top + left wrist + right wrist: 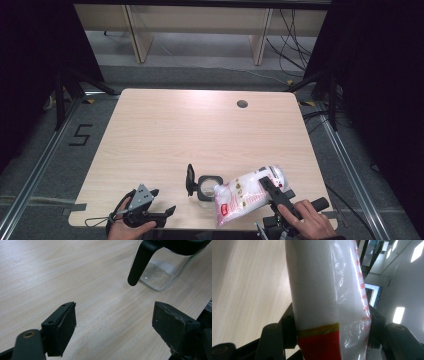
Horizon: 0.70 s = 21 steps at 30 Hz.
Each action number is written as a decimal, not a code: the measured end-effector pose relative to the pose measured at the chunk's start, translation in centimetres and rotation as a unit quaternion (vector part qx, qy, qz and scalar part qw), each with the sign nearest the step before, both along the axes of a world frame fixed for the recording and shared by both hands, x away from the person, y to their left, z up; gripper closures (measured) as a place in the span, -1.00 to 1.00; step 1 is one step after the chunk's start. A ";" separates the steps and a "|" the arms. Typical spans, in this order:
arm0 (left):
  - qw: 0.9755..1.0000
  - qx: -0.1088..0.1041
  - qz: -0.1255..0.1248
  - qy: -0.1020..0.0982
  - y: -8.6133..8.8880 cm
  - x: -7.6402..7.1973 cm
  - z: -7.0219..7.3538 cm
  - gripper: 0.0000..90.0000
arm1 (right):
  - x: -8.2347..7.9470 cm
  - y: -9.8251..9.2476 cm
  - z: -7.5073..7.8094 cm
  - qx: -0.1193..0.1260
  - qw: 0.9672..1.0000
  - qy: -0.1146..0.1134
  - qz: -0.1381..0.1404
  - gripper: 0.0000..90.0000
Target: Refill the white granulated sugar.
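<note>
Bag (245, 196) white, red-labelled, clamped in right hand-held gripper (329, 325); left hand-held gripper (113, 325) open.

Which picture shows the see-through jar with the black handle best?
The left gripper view: the clear glass jar with the black handle is close, handle hanging and bottom sharp. The high view shows it small beside the white plastic bag.

White bag (247, 192), seemingly red-printed
</note>
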<state>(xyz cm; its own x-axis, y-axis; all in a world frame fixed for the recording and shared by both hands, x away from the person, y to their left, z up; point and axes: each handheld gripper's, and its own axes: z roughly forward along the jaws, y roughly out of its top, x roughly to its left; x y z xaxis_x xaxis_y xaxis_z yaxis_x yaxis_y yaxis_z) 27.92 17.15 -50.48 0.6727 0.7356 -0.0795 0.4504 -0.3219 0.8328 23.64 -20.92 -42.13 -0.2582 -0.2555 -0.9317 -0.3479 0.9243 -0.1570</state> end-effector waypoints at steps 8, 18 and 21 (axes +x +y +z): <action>1.000 0.009 -0.004 -0.001 0.1 0.1 0.0 -0.58 | -0.1 0.3 0.7 -0.010 1.000 0.002 0.019 -0.03; 1.000 0.009 -0.003 0.001 0.1 0.1 0.0 -0.58 | -0.3 0.5 0.5 -0.011 1.000 0.009 0.004 -0.03; 1.000 0.008 -0.003 0.001 0.1 0.0 0.0 -0.58 | -0.2 0.5 0.6 -0.008 1.000 0.007 0.011 -0.02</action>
